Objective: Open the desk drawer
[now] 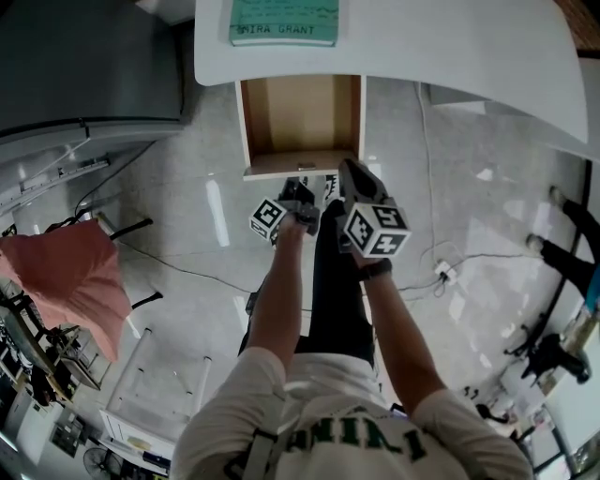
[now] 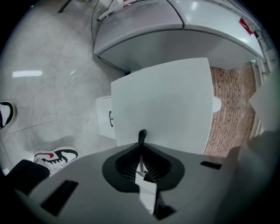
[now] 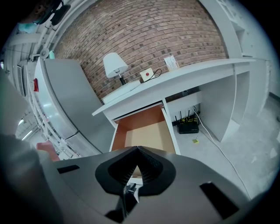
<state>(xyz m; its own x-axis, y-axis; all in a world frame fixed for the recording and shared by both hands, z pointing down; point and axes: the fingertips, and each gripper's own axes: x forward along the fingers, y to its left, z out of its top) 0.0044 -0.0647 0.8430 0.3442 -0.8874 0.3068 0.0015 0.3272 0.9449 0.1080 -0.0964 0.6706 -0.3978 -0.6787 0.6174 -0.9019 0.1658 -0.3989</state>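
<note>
The desk drawer stands pulled out from under the white desk, its brown wooden inside empty and in plain sight. In the right gripper view the drawer lies straight ahead, just beyond my right gripper, whose jaws are shut on nothing. In the head view my right gripper hovers at the drawer's front right corner. My left gripper sits just below the drawer front, a little to the left. In its own view the left gripper is shut with nothing in it and faces a white desk panel.
A teal book lies on the desk. A lamp stands on the desk; a router sits under it. A grey cabinet and red cloth are left. Cables and a power strip lie right. A shoe is near.
</note>
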